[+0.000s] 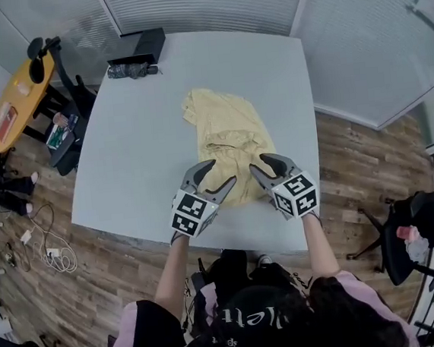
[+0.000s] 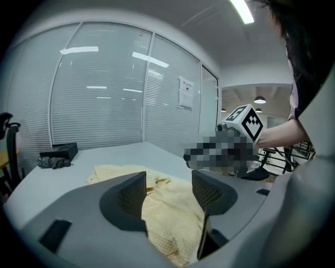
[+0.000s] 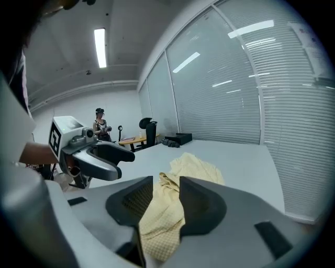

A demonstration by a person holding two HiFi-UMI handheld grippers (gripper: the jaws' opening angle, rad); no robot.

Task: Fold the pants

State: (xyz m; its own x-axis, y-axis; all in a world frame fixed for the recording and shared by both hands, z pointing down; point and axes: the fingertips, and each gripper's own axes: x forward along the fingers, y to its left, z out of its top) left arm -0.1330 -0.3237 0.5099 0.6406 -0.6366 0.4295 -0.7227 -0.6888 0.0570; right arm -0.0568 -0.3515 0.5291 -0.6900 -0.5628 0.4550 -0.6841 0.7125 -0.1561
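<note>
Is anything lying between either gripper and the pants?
Nothing visible. The left gripper and right gripper hang open right above the near end of the pants; the box sits far off at the table's back corner.

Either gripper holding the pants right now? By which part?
Nothing is held. The left gripper and right gripper both have open jaws, over the near end of the yellow pants lying on the table.
</note>
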